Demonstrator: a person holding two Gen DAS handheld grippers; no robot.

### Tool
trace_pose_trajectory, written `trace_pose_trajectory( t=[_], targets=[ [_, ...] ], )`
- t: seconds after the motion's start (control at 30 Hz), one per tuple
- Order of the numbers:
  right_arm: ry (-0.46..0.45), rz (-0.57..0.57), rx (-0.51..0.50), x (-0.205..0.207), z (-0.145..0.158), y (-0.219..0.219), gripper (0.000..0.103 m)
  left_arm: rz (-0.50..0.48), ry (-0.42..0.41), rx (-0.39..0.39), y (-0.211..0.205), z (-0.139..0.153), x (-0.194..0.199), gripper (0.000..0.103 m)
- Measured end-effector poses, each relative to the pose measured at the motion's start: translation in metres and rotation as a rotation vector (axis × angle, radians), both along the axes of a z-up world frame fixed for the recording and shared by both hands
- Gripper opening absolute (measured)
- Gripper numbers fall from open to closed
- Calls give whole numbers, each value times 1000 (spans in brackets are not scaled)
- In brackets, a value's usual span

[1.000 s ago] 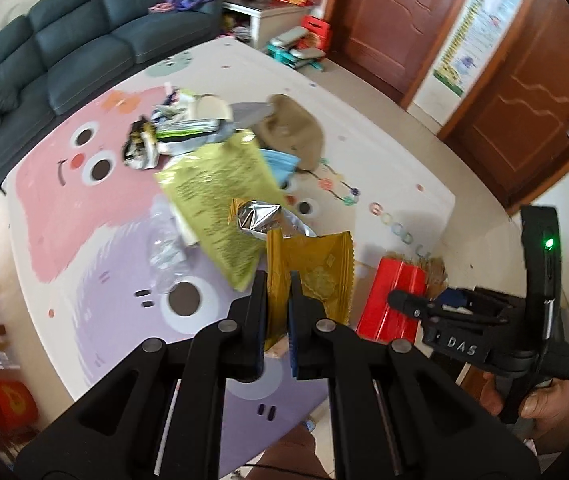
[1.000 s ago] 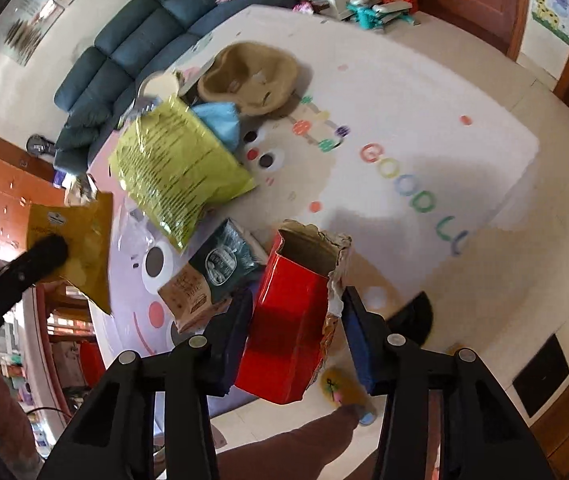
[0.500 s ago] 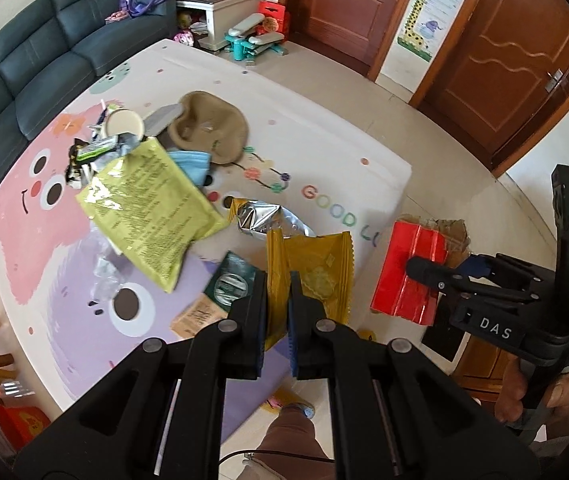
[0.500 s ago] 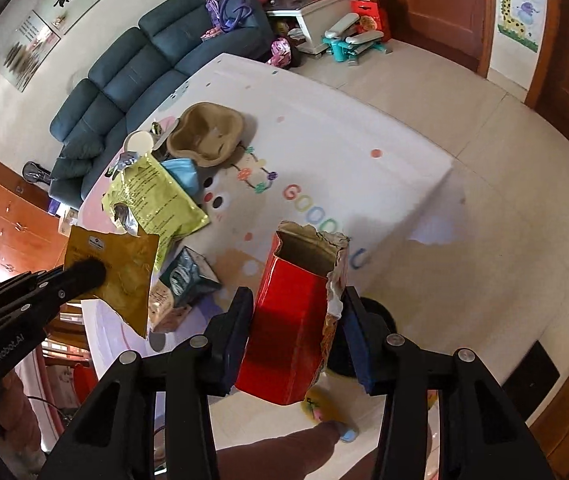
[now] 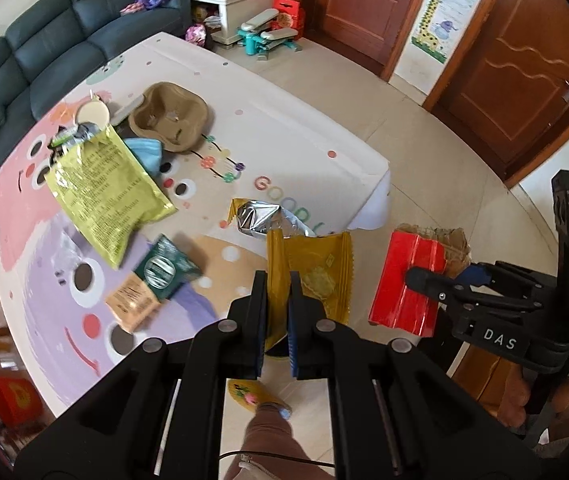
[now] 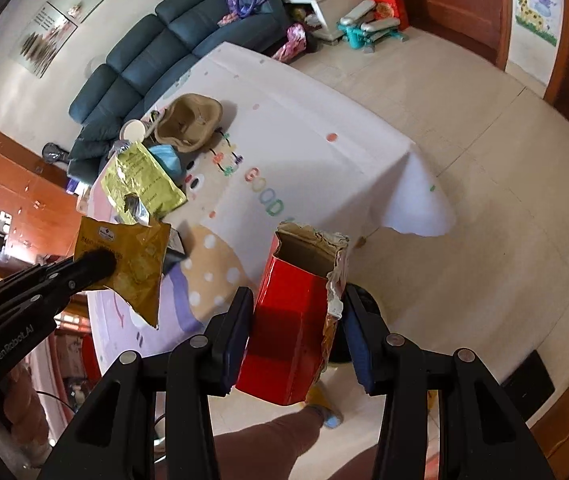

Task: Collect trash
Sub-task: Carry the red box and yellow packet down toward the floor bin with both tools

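My left gripper point(image 5: 277, 280) is shut on a yellow snack wrapper point(image 5: 316, 272) with a torn silver top, held high above the play mat point(image 5: 304, 136). To its right, my right gripper point(image 6: 296, 300) is shut on a torn-open red carton point(image 6: 290, 320), which also shows in the left wrist view as the red carton point(image 5: 408, 280). The yellow wrapper point(image 6: 132, 260) hangs from the left gripper point(image 6: 100, 260) at the left of the right wrist view. On the mat lie a large yellow-green bag point(image 5: 108, 188), a dark green packet point(image 5: 164, 268), a blue mask point(image 5: 146, 154) and a brown pulp tray point(image 5: 170, 116).
A dark blue sofa point(image 5: 44, 48) borders the mat at the far side. A white cabinet point(image 5: 232, 0) and a teal stepper point(image 5: 266, 36) stand by brown doors point(image 5: 516, 80). A person's leg and slippered foot point(image 5: 264, 404) are on the tiled floor below the grippers.
Both grippers have risen and drawn back from the mat with their items held, so the mat trash looks smaller and further away. The green packet on the mat has come into view.
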State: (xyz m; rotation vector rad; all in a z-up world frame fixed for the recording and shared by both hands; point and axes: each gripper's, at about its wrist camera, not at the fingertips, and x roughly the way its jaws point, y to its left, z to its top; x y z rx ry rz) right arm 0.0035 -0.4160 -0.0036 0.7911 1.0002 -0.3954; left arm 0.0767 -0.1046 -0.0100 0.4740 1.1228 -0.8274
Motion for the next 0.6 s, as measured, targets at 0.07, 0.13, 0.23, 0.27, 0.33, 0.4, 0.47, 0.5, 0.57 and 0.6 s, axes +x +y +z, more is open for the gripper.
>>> trace_pose_trajectory(
  t=[0.07,0.13,0.23,0.27,0.33,0.4,0.47,0.5,0.57,0.6],
  targets=[
    [-1,19,25,-13,-6,-14,44,26,-4,-2,-9,-4,-13,6],
    [8,42,35,-20,-13,-24,44,51,-11,-1,-16,-8,-23,6],
    [29,93,62,-29,-29,-39,44,119,-7,-2,-23,-19,-38,6],
    [37,112,67,-30,-35,-42,44,151,-2,-3,-24,-24,-45,6],
    [61,152,71,-28,-49,-48,44,202,3,3,-23,-35,-54,6],
    [84,194,77,-29,-63,-52,44,251,11,12,-19,-48,-58,6],
    [102,224,79,-26,-75,-54,44,300,20,25,-13,-62,-64,6],
    [114,246,79,-25,-84,-54,44,328,24,30,-9,-70,-66,6],
    [139,287,78,-21,-103,-53,44,375,30,40,-1,-86,-74,6],
    [148,298,79,-18,-112,-52,44,387,28,44,3,-93,-76,6]
  ],
)
